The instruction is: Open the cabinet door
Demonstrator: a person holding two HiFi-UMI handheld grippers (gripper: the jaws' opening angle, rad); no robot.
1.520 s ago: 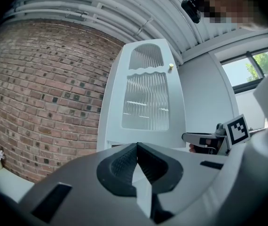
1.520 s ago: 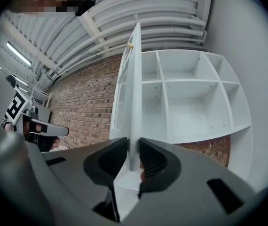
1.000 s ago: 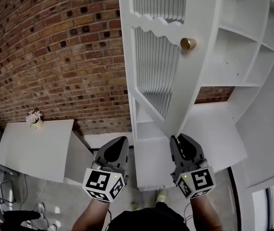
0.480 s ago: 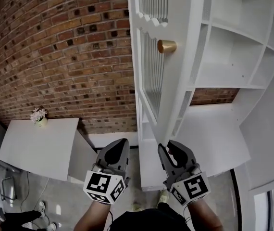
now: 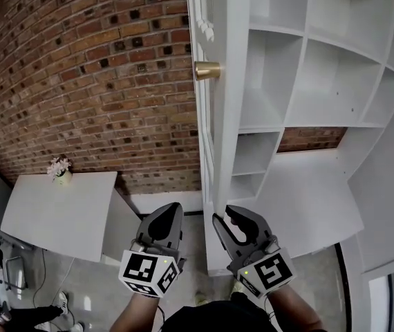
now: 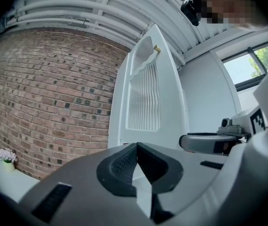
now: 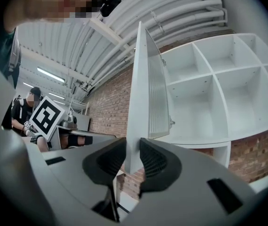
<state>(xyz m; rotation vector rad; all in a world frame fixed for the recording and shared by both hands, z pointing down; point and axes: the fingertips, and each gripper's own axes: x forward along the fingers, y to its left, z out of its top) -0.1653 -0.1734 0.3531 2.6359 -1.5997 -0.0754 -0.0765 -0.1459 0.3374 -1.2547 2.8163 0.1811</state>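
Head view, door: the white cabinet door (image 5: 223,102) stands edge-on and upright, dead ahead of my right gripper (image 5: 227,217). The brass knob (image 5: 207,70) is high above.
Left gripper view, claw: my left gripper (image 6: 135,147) has its jaws together on nothing, and the slatted door is beyond.
Right gripper view, claw: the jaws are easing open with the door's lower edge between the pads, which look to be touching it.

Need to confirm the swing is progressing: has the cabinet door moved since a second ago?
Yes. The cabinet door has swung left, away from the shelves; its gold knob now shows against the brick wall.
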